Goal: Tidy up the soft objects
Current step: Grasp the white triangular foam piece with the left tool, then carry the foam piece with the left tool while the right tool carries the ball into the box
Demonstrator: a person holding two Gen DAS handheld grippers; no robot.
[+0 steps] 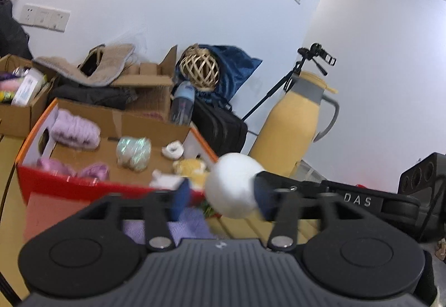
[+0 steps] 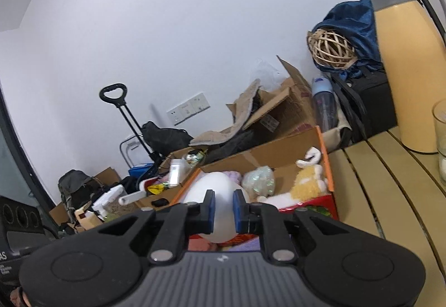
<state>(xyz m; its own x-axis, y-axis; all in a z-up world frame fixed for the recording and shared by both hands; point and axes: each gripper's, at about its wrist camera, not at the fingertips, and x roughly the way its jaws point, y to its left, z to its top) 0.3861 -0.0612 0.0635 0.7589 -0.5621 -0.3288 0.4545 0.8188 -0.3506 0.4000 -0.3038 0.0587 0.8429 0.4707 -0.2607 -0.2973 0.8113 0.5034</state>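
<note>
Right gripper [image 2: 223, 208] pinches a white ball [image 2: 218, 204], left gripper [image 1: 220, 197] spread, above the slatted table [image 2: 376, 195].

A smooth white egg-shaped soft toy [image 2: 220, 204] hangs above the orange-edged cardboard box [image 2: 324, 159] of plush toys.

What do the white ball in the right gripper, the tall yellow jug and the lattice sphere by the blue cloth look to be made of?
White ball: probably foam or soft plush, matte and seamless, narrowed between the right gripper's pads.
Yellow jug: smooth hard shell, likely plastic or coated metal, with a grey collar and handle.
Lattice sphere: woven rattan or cane, with tan strips crossing over open gaps.
</note>
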